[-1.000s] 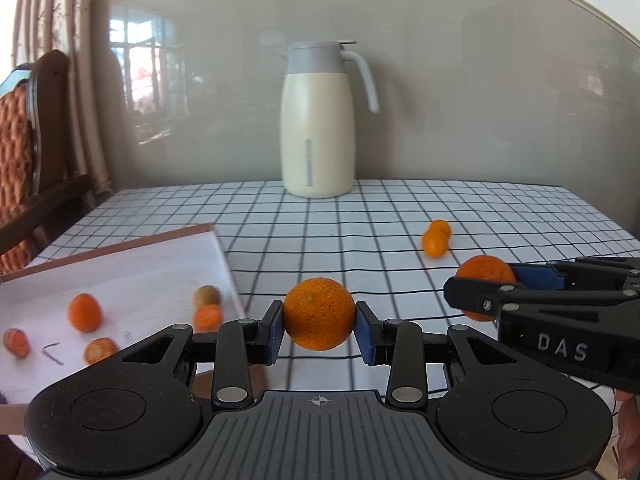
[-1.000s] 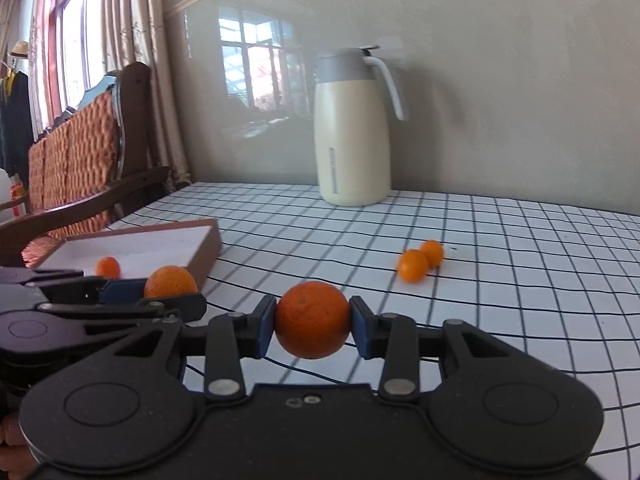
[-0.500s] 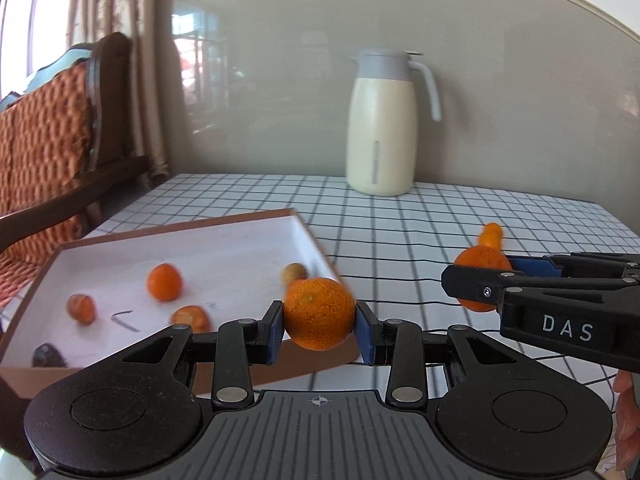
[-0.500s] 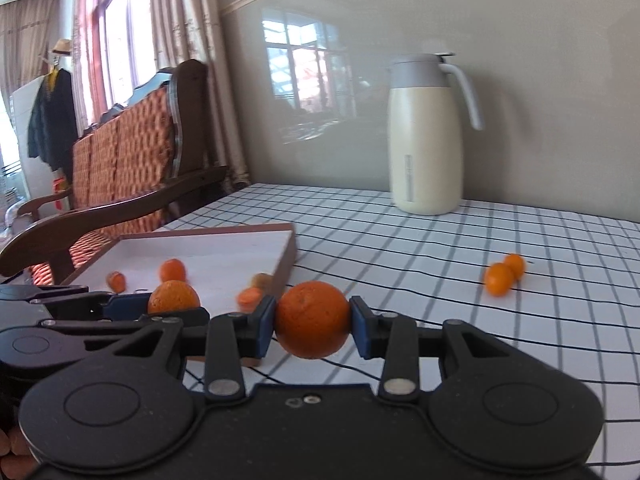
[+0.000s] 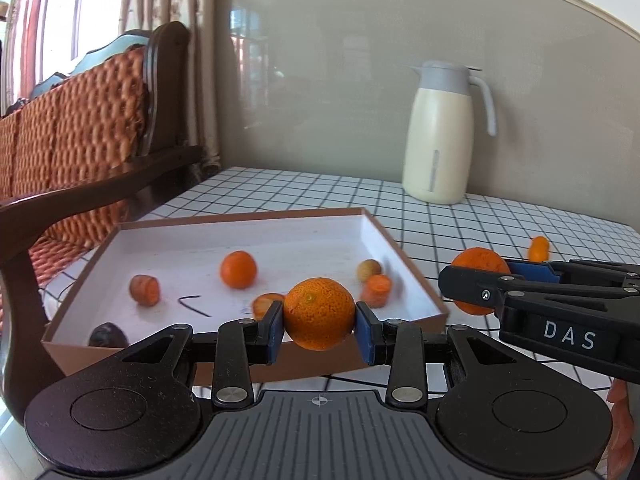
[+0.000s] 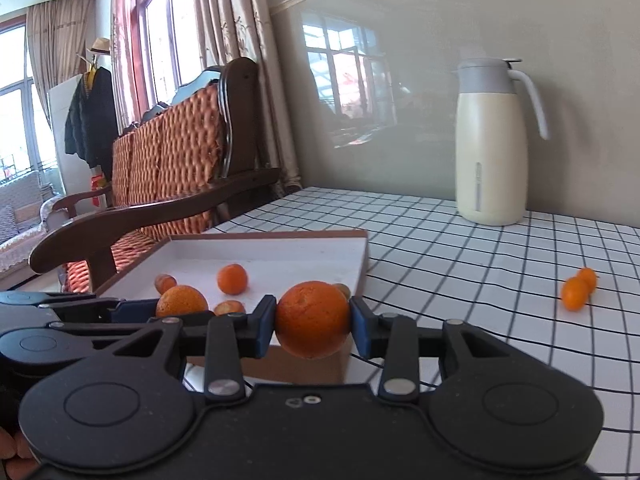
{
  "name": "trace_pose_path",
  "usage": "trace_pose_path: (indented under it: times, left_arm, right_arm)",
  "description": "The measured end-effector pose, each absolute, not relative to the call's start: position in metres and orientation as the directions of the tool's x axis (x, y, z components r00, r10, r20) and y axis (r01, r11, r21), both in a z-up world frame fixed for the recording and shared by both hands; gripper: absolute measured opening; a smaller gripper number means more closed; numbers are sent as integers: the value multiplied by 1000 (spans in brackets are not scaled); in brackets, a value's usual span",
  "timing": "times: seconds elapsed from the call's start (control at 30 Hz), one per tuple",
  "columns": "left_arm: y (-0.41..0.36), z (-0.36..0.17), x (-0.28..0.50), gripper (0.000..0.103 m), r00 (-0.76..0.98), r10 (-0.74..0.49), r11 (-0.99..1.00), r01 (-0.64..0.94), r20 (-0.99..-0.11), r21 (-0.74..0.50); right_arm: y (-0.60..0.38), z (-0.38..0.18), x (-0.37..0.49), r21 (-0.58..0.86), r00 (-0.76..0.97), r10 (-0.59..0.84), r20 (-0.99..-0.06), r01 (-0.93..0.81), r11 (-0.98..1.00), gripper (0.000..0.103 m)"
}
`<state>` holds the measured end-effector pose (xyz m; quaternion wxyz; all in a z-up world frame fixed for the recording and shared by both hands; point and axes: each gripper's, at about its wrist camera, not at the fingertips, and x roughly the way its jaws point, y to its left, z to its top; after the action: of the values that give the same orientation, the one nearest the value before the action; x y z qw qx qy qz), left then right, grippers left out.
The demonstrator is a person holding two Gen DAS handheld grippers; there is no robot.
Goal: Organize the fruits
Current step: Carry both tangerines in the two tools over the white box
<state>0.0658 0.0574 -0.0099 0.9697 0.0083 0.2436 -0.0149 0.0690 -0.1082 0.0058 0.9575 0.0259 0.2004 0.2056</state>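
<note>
The left gripper is clamped on an orange and the right gripper on a second orange, both at the near edge of the shallow box holding smaller fruit on the checked table.

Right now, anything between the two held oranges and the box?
Nothing visible. The left gripper holds an orange at the box's near wall; the right gripper holds its orange by the near corner. Only that low wall lies ahead.
</note>
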Motion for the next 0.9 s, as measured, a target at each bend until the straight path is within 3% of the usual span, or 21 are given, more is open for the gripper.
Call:
trace_pose_path:
  times: [0.9]
  left_arm:
    - [133, -13, 78, 38, 878, 145, 985, -171, -456, -17]
  right_arm:
    - [-67, 0, 93, 153, 845, 420, -330, -391, 908, 31]
